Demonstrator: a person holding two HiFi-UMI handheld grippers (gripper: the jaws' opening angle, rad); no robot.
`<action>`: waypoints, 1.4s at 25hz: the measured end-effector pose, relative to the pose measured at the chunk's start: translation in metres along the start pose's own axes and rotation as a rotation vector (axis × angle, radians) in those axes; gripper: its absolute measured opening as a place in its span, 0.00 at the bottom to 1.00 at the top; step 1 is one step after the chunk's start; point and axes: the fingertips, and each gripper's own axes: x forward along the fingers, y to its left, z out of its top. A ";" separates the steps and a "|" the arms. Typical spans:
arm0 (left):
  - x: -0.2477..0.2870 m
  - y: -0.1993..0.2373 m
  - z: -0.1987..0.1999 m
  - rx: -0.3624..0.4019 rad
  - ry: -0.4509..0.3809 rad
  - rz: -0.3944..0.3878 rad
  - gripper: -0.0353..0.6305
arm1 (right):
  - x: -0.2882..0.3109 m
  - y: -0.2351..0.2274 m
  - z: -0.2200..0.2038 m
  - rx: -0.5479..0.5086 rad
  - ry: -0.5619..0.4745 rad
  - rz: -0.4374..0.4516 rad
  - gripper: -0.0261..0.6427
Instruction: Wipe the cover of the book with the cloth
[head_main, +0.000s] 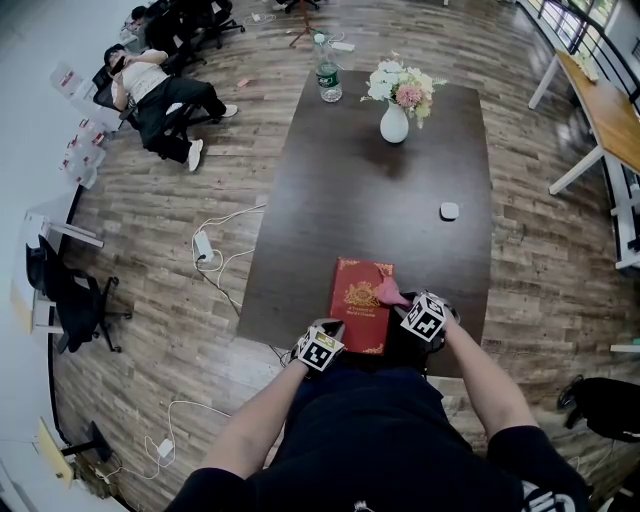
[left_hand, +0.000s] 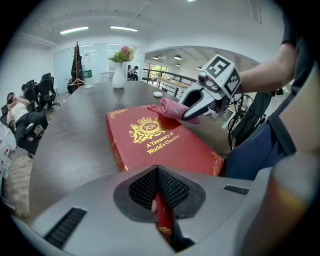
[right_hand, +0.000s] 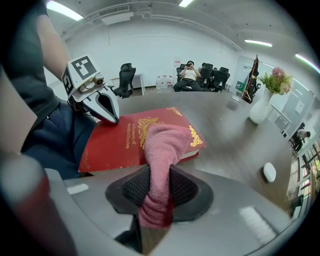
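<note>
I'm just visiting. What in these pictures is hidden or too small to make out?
- Head view: the near corners of the book are covered by the left hand-held gripper and the right hand-held gripper.
- Right gripper view: the cloth hides the cover beneath it.
- Left gripper view: the pinched book corner disappears between the jaws.
- Head view: the small white object on the table is too small to identify.

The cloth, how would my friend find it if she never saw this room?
Find the long dark table, then the red book with gold print at its near end. The cloth lies on the book's right side, pinched by the right gripper; it is the only soft, pink, crumpled thing there.
</note>
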 end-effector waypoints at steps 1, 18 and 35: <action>0.000 -0.001 -0.001 0.000 0.004 -0.004 0.05 | -0.001 -0.001 0.003 0.002 -0.009 0.000 0.21; -0.010 -0.013 -0.012 -0.035 -0.017 -0.026 0.05 | 0.028 0.039 0.093 -0.111 -0.099 0.083 0.21; -0.008 -0.018 -0.020 -0.044 0.017 -0.064 0.05 | 0.083 0.079 0.157 -0.205 -0.070 0.158 0.21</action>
